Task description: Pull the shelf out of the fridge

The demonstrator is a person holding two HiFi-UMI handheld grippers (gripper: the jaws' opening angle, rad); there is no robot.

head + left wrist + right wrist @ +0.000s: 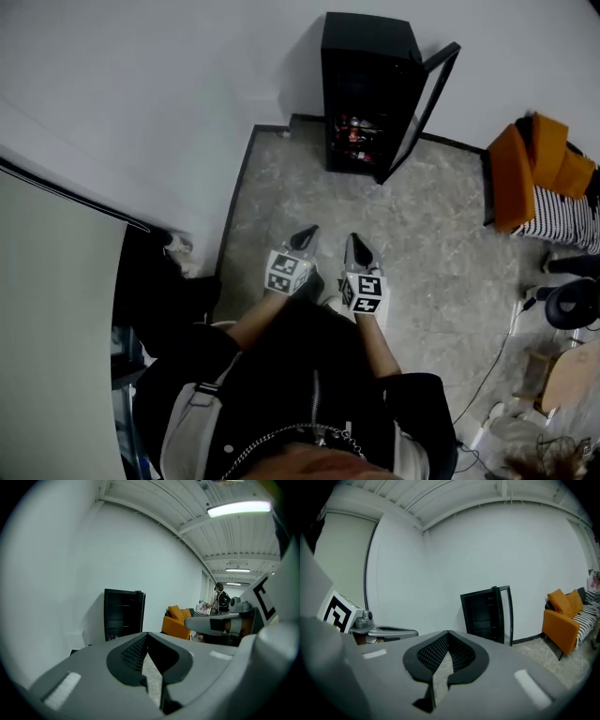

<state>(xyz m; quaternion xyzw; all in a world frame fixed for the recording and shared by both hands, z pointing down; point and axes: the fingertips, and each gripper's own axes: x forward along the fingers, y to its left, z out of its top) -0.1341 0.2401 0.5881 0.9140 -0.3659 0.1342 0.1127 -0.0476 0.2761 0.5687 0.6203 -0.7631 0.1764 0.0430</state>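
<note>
Left gripper (305,234): jaws pressed together, nothing between them. Right gripper (356,246): likewise closed and empty. Head view: both are held side by side, just apart, in front of the person, tips toward the black fridge (366,84). The fridge stands well apart from them against the white wall (187,112), across a stretch of bare marbled floor (422,234). Its door (427,103) is swung open at the right. The floor is bounded on the left by the wall's dark base edge and on the right by an orange sofa (525,173). Left gripper view: tips meet; the fridge stands far beyond them and to their left, open front facing, with a shelf (118,626) showing as a pale line inside. The right gripper lies alongside at the right. Right gripper view: tips meet; the fridge stands beyond and to the right, with open floor between its door and the sofa.
</note>
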